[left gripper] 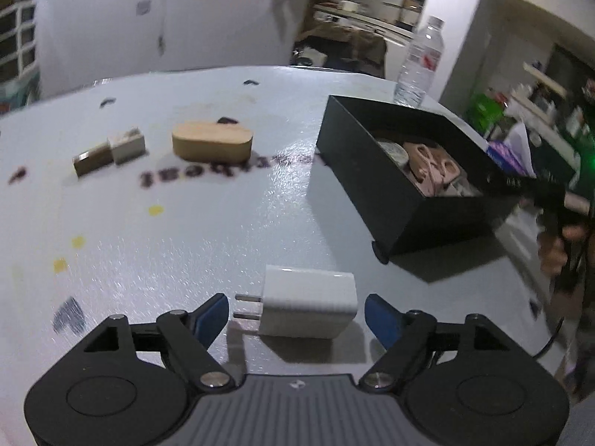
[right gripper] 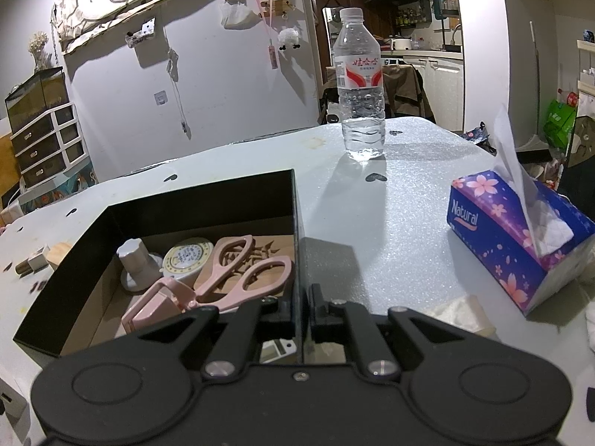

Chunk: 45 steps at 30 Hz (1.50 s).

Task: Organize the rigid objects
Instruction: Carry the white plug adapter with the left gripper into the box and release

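Observation:
A white charger plug [left gripper: 308, 304] lies on the grey table, prongs pointing left, between the blue pads [left gripper: 212, 314] of my left gripper [left gripper: 297, 316]. The jaws stand wide and neither pad presses on it. To the right sits an open black box [left gripper: 364, 174] holding pink scissors [right gripper: 241, 267], a round tape measure [right gripper: 187, 256] and a white knob [right gripper: 135, 260]. My right gripper [right gripper: 303, 297] is shut on the box's near right wall [right gripper: 297, 223]. In the left wrist view it shows as a dark shape at the box's corner, with a hand behind it.
An oval wooden block [left gripper: 212, 141] and two small blocks [left gripper: 126, 145] [left gripper: 93, 160] lie at the far left of the table [left gripper: 223, 223]. A water bottle [right gripper: 362, 85] stands behind the box. A blue tissue pack [right gripper: 513, 238] is to the right.

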Available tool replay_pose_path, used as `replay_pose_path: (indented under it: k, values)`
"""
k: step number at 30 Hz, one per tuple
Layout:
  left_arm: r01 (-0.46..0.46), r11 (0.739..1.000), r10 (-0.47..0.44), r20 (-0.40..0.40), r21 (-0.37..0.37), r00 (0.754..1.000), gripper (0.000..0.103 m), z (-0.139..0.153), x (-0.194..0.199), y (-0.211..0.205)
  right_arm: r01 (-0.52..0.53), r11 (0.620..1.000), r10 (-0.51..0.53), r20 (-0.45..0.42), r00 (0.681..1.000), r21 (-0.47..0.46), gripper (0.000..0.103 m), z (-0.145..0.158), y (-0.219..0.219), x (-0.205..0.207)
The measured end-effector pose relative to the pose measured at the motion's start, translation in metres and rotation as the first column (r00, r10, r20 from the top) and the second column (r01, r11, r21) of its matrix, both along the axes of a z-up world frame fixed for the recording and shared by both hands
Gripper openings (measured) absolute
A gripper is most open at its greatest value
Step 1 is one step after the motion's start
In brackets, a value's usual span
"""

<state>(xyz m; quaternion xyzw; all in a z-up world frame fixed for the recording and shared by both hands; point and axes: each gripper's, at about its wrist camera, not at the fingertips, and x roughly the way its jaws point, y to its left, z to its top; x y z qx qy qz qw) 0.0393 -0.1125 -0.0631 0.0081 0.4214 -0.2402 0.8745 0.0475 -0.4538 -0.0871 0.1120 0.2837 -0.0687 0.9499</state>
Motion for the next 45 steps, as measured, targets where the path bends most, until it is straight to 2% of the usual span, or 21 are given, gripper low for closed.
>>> replay_pose_path:
  k: [5,6,10,13,16,19,23,27,29,31,35,39,45]
  values:
    - [-0.022,1.000,0.022,-0.003,0.002,1.000,0.078,-0.002,0.005,-0.004,-0.003,1.000,0.003,0.002,1.000,0.008,0.009,0.000,-0.001,-0.001]
    - [-0.025,1.000,0.026,-0.003,0.012,1.000,0.071,-0.003,0.006,-0.004,-0.003,1.000,0.003,0.002,1.000,0.008,0.009,0.000,-0.001,-0.001]
    - [0.006,1.000,-0.006,0.012,0.030,1.000,0.070,-0.002,0.006,-0.005,-0.003,1.000,0.003,0.003,1.000,0.009,0.009,0.000,-0.001,-0.001]
    - [0.034,0.999,-0.035,0.036,0.035,0.999,0.070,0.002,0.007,-0.007,-0.003,1.000,0.003,0.003,1.000,0.009,0.009,0.000,-0.001,-0.001]
    - [0.061,0.998,-0.064,0.100,0.024,0.993,0.069,0.018,0.013,-0.013,-0.004,1.000,0.004,0.003,1.000,0.008,0.009,0.000,-0.001,-0.001]
    - [0.125,0.992,-0.121,0.177,-0.008,0.977,0.069,0.038,0.021,-0.025,-0.005,1.000,0.005,0.003,1.000,0.007,0.009,0.000,-0.001,-0.001]
    - [0.262,0.965,-0.258,0.269,0.019,0.928,0.070,0.060,0.033,-0.054,-0.005,1.000,0.005,0.003,1.000,0.008,0.009,-0.001,-0.001,-0.001]
    - [0.400,0.912,-0.407,0.305,0.091,0.861,0.069,0.066,0.050,-0.090,-0.004,1.000,0.004,0.003,1.000,0.008,0.009,-0.001,-0.001,-0.001]
    - [0.477,0.867,-0.499,0.295,0.145,0.815,0.070,0.064,0.060,-0.108,-0.003,1.000,0.003,0.004,1.000,0.010,0.009,-0.001,-0.001,-0.002]
    - [0.549,0.810,-0.586,0.267,0.205,0.765,0.070,0.058,0.071,-0.122,-0.002,1.000,0.002,0.005,1.000,0.012,0.009,-0.001,-0.002,-0.001]
    - [0.629,0.721,-0.687,0.178,0.291,0.705,0.070,0.046,0.095,-0.139,-0.004,1.000,0.004,0.006,1.000,0.013,0.009,-0.001,-0.002,-0.001]
    - [0.698,0.654,-0.748,0.109,0.292,0.655,0.070,0.033,0.112,-0.153,-0.003,1.000,0.003,0.009,1.000,0.019,0.009,-0.002,-0.002,-0.002]
    - [0.780,0.573,-0.814,0.066,0.253,0.577,0.070,0.012,0.119,-0.170,-0.005,1.000,0.005,0.008,1.000,0.020,0.010,-0.002,-0.003,-0.002]
